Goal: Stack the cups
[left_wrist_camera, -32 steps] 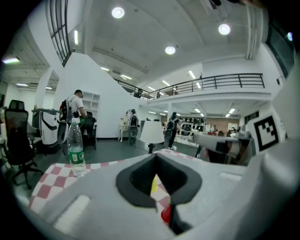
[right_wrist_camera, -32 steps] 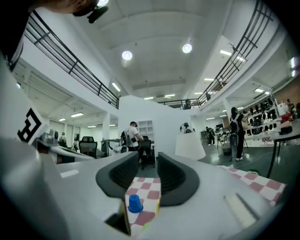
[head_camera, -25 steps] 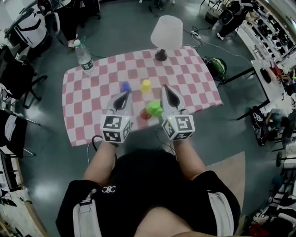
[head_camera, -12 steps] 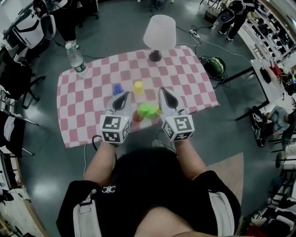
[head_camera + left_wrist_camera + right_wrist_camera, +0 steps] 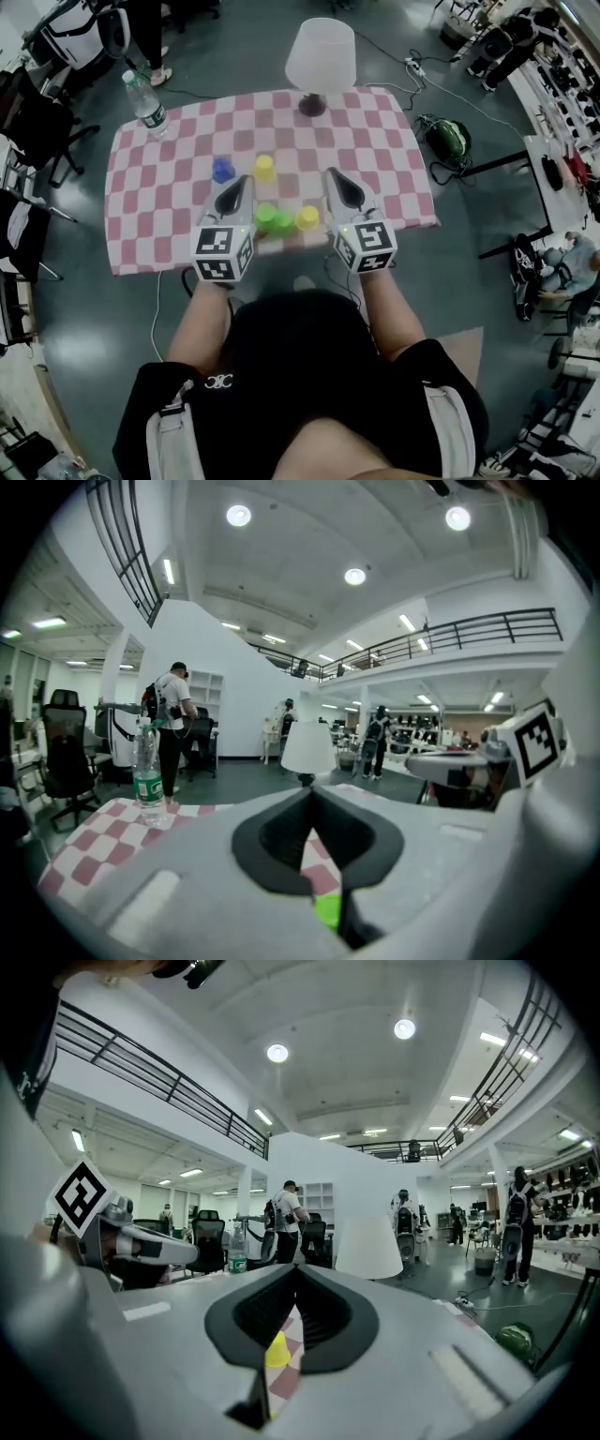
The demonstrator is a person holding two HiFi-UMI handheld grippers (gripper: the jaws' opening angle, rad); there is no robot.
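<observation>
**A:** While both tools hang over the pink-checked tablecloth (image 5: 169,225), what grips what?

**B:** Nothing. Left gripper (image 5: 242,184) and right gripper (image 5: 332,180) have jaws pressed together, empty. Green plastic cups (image 5: 270,217) sit between them near the front edge, small yellow plastic cup (image 5: 307,217) just beside.

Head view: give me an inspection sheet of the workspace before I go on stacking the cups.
Surface: table under a pink-and-white checked cloth.
Job's things: blue cup and yellow cup stand apart mid-table; green cup, possibly more than one, and second yellow cup sit near the front edge. None visibly stacked.
Clutter: lamp at the far edge; water bottle at the far left corner.
Grippers: left gripper and right gripper both shut, holding nothing, flanking the front cups.
Cables: white cable on the floor by the near left corner.
Surroundings: chair left; green object on the floor, right.
</observation>
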